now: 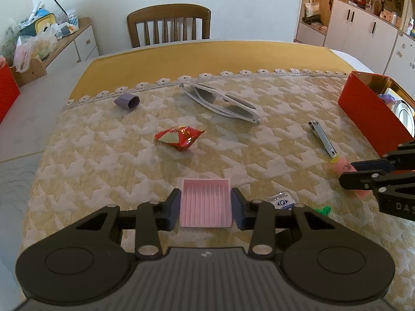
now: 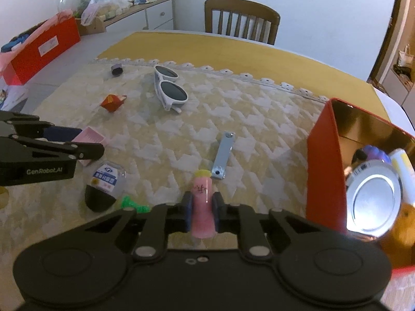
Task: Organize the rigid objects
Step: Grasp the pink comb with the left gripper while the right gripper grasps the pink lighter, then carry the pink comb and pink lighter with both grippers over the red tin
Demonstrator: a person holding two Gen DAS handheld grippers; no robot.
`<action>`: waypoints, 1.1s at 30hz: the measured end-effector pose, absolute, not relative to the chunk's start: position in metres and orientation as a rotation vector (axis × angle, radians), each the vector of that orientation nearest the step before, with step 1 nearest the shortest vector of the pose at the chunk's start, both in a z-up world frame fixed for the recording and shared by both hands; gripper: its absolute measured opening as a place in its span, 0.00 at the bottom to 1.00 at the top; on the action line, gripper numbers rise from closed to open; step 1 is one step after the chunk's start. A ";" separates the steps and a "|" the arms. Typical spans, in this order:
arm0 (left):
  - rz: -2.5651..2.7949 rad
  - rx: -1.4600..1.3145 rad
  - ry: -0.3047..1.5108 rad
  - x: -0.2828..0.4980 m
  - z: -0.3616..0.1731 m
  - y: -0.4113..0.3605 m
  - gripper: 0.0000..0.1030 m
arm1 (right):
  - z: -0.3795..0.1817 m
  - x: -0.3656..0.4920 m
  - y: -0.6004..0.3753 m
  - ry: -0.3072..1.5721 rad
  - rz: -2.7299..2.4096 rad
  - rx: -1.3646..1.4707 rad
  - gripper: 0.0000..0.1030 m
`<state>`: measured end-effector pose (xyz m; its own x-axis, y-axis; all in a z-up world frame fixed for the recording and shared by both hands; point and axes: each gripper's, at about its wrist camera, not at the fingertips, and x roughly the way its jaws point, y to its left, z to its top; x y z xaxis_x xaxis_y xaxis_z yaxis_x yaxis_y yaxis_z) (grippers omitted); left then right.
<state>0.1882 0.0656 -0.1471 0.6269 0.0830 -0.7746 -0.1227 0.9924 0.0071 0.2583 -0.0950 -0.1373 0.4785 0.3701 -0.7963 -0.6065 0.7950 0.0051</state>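
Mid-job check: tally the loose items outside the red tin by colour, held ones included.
Pink: 2 (ribbed tray, tube)
Red: 1 (wrapper)
Purple: 1 (cap)
White: 1 (sunglasses)
Silver: 1 (nail clipper)
Green: 1 (small piece)
Clear: 1 (bottle)
Total: 8

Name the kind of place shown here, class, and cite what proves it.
Most likely a home dining room: a cloth-covered table, a wooden chair behind it, and cluttered storage cabinets along the wall.
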 end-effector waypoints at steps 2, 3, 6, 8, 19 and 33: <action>0.119 -0.048 0.888 0.187 -0.146 0.065 0.39 | -0.133 0.256 -0.099 0.884 0.600 -0.277 0.14; 0.121 -0.051 0.888 0.186 -0.144 0.065 0.39 | -0.130 0.254 -0.101 0.885 0.599 -0.264 0.14; 0.122 -0.068 0.883 0.182 -0.138 0.064 0.39 | -0.122 0.249 -0.108 0.882 0.585 -0.248 0.14; 0.125 -0.070 0.878 0.179 -0.132 0.061 0.39 | -0.117 0.246 -0.113 0.879 0.581 -0.233 0.14; 0.083 -0.083 0.831 0.171 -0.085 0.029 0.39 | -0.077 0.235 -0.146 0.852 0.564 -0.167 0.14; -0.013 -0.094 0.774 0.189 -0.042 -0.040 0.39 | -0.039 0.244 -0.214 0.780 0.524 -0.095 0.14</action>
